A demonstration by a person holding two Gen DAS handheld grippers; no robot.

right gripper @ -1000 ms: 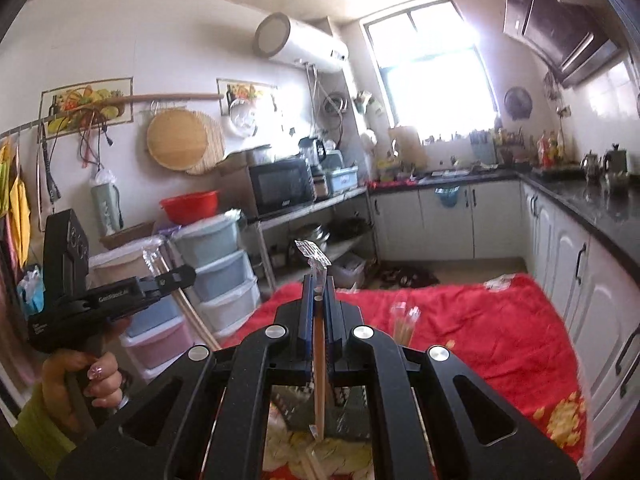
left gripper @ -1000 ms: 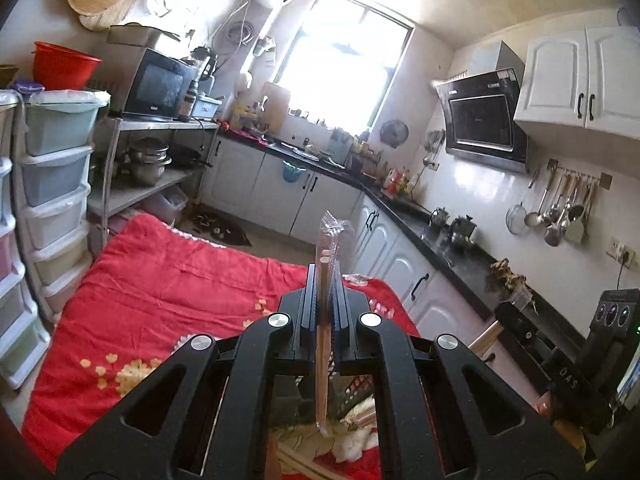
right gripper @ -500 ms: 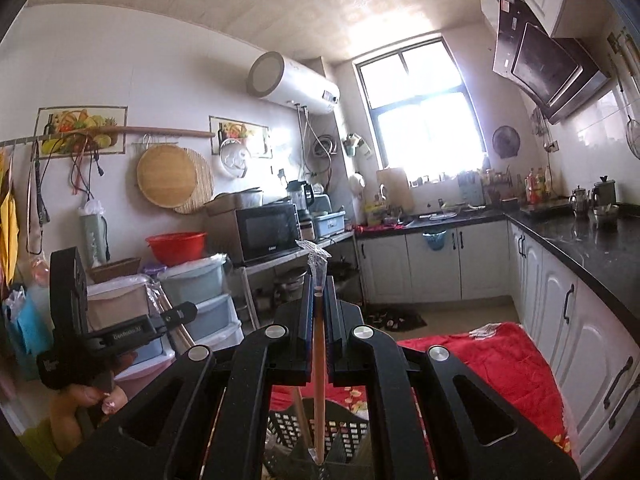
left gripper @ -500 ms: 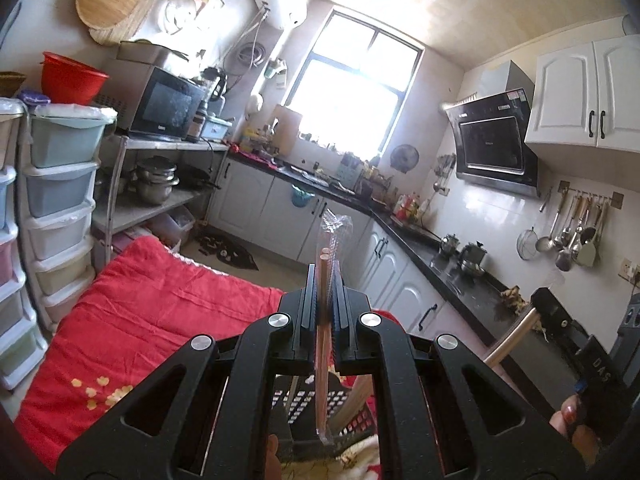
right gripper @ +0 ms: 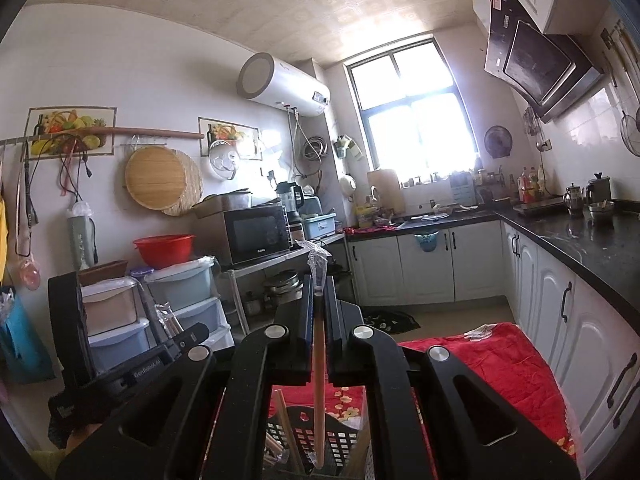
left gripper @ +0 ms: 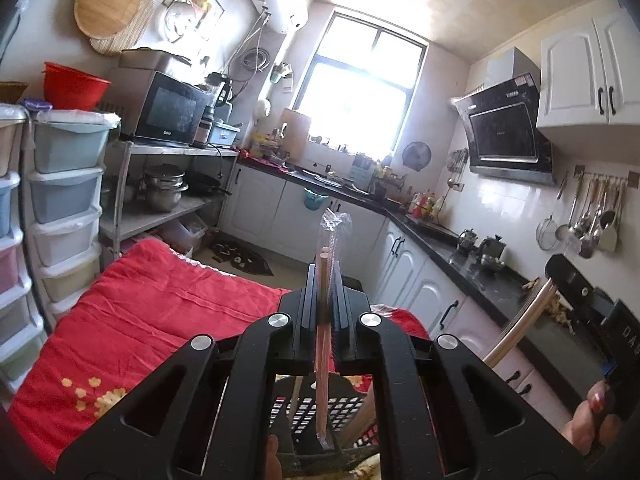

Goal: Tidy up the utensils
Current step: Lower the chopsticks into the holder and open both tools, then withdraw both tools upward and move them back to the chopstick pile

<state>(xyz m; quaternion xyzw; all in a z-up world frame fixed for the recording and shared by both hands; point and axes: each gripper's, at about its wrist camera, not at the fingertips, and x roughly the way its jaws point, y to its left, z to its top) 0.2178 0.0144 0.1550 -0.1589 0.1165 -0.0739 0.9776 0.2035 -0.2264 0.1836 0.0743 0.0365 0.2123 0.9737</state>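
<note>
Both views are tilting up off the red cloth (left gripper: 168,312). Each wrapped chopstick pair (left gripper: 325,320) (right gripper: 319,360) is standing upright, tip over the black basket (right gripper: 344,438) directly below. Left gripper (left gripper: 325,300) and right gripper (right gripper: 319,312) are pinching theirs, equally near.

Over the last second both views have tilted upward. In the left wrist view the red cloth (left gripper: 160,312) has dropped from mid-frame to the lower left, with more ceiling now in sight. The black slotted basket (left gripper: 316,412), barely visible before, now fills the gap beneath the left gripper (left gripper: 325,304). The right gripper (left gripper: 576,300) has shifted toward the right edge. In the right wrist view the left gripper (right gripper: 184,344) sits lower, and the basket (right gripper: 320,440) has come into view.
</note>
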